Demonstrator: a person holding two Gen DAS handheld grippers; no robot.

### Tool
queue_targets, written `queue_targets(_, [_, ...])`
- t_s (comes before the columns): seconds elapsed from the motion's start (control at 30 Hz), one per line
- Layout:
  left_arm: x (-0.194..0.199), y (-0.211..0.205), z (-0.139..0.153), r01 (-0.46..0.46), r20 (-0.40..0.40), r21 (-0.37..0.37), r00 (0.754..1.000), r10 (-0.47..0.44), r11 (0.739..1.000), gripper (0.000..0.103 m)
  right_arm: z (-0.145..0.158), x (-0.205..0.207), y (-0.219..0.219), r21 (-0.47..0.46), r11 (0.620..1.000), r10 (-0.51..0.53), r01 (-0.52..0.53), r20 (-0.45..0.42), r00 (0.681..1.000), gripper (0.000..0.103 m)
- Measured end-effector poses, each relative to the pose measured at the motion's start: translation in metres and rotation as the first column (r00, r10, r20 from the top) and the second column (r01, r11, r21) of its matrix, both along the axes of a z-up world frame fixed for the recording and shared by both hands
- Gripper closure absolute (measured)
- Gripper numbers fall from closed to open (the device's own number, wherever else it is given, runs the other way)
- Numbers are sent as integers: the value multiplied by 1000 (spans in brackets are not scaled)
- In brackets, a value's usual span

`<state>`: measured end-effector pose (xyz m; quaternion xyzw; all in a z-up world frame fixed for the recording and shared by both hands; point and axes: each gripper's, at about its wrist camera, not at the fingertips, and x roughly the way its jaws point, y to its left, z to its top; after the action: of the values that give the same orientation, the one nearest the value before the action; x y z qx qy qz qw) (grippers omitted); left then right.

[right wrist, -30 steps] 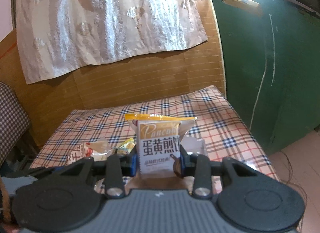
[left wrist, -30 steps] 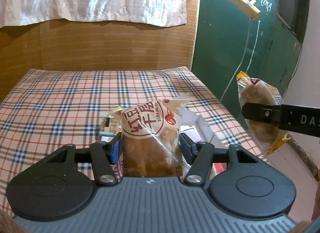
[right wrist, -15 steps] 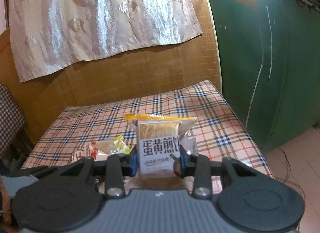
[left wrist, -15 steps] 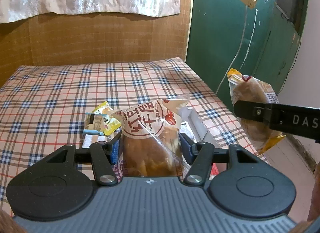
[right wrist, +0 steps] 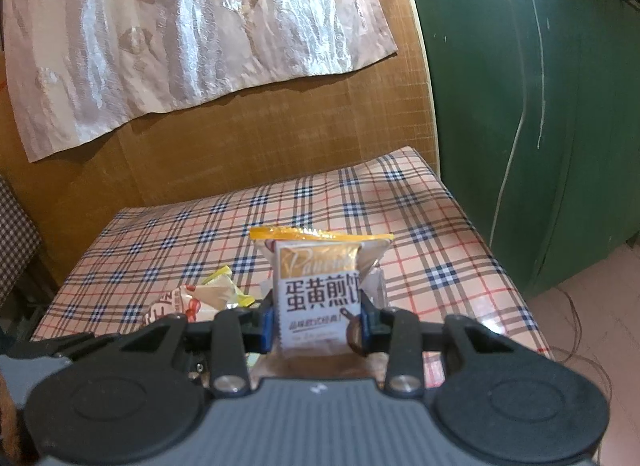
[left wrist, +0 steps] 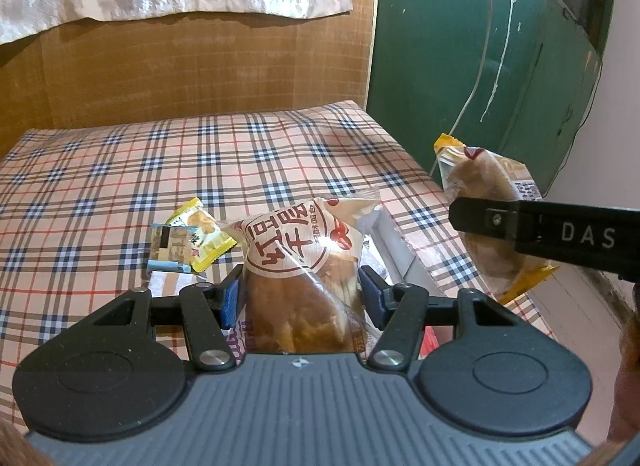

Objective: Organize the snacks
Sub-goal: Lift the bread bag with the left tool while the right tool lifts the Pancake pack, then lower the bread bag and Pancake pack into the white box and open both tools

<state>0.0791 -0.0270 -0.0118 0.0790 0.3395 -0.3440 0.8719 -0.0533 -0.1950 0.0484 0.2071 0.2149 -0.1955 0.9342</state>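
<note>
My left gripper (left wrist: 301, 296) is shut on a clear bread packet (left wrist: 304, 266) with red lettering, held upright above the plaid table (left wrist: 120, 193). My right gripper (right wrist: 318, 322) is shut on a white and gold pancake packet (right wrist: 316, 290) with a yellow top seal. In the left wrist view that pancake packet (left wrist: 486, 201) hangs at the right, clamped by the right gripper's black finger (left wrist: 520, 225). In the right wrist view the bread packet (right wrist: 176, 306) shows at lower left.
Small yellow and blue snack packets (left wrist: 188, 242) lie on the table left of the bread. A white box (left wrist: 394, 244) stands behind the bread near the table's right edge. A green door (left wrist: 480, 65) and a wooden wall (left wrist: 200, 65) border the table.
Both grippers have moved forward and a little lower toward the table, each keeping its packet. The small packets and the white box now show more fully.
</note>
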Motion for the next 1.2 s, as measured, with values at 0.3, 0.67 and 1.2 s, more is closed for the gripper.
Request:
queue_targets(0.3, [19,-15,-15,8,-30,11,1000,-7,1000,30,-13,16,-18,31,999,-3,4,-26,1000,67])
queue_targets(0.67, [43,-29,-37,25,-72,21,997,-23,999,30,-32,43,-34,75,997,15,-11,-52,999,67])
queue_targets(1.2, [65,-48,-52,45,-83,-17,995,-46,999,31,-47,72,-50,82,997,1,3,-60,998,62])
